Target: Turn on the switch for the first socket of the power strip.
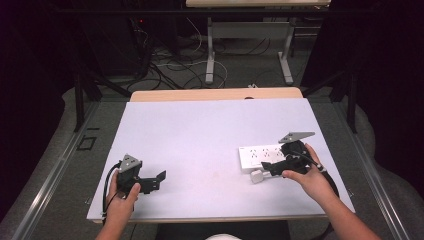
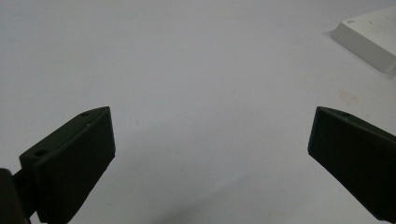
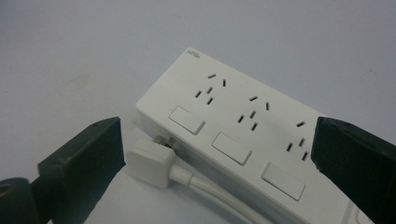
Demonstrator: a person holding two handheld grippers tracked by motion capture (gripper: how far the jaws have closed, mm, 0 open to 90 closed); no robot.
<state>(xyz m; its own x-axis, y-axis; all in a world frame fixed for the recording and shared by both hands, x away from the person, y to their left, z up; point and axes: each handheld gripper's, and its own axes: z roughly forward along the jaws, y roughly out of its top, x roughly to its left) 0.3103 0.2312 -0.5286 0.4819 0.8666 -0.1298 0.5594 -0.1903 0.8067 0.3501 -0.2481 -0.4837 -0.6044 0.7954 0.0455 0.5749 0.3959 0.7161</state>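
left tool [image 1: 161, 177] on table [image 1: 200, 130] | right tool [image 1: 267, 167] over power strip [image 1: 257, 156], plug [image 1: 256, 176]

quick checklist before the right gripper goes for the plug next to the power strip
1. Right gripper open: ok, jaws wide apart.
2. Plug free: ok, it lies on the table, prongs toward the power strip, not inserted.
3. Plug between the jaws: not ok, it sits near the left jaw.
4. Sockets unobstructed: ok.
5. Left gripper out of the way: ok, open and apart.
6. Cord routing: cannot tell.

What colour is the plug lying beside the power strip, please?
White, like the power strip; the plug shows best in the right gripper view.
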